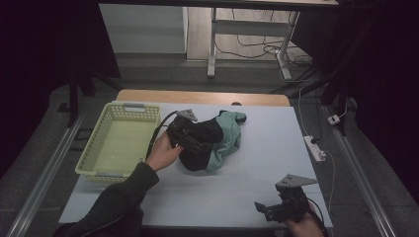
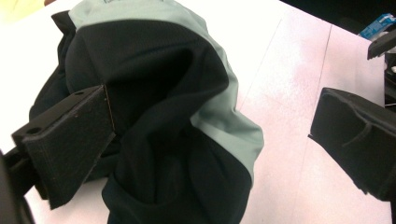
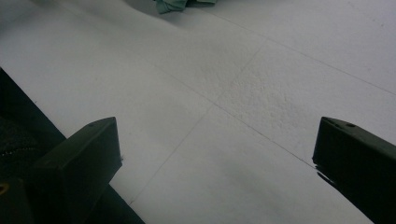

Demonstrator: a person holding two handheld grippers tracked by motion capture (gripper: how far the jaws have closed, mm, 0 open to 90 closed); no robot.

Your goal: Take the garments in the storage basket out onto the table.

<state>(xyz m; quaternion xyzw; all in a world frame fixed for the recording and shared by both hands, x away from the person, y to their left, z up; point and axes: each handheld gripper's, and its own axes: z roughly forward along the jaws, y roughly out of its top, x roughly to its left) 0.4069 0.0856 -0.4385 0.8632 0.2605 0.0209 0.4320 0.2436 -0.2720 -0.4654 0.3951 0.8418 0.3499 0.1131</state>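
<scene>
Left gripper view, garment (image 2: 177, 116) seemingly between open jaws

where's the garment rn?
High view: the black and mint garment lies bunched mid-table on the white table cover, just right of the yellow basket, with the left gripper open at its left edge.

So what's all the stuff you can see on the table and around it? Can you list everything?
Garment: one, black and pale green, crumpled in the middle of the table.
Basket: one, pale yellow plastic, at the table's left side.
Table: one, white top with a wooden far edge.
Power strip: one, white, on the floor beside the table's right edge.
Desk frame: one, grey, on the floor beyond the table.
Left gripper: one, black, open around the garment.
Right gripper: one, black, open over bare table at the near right.
</scene>
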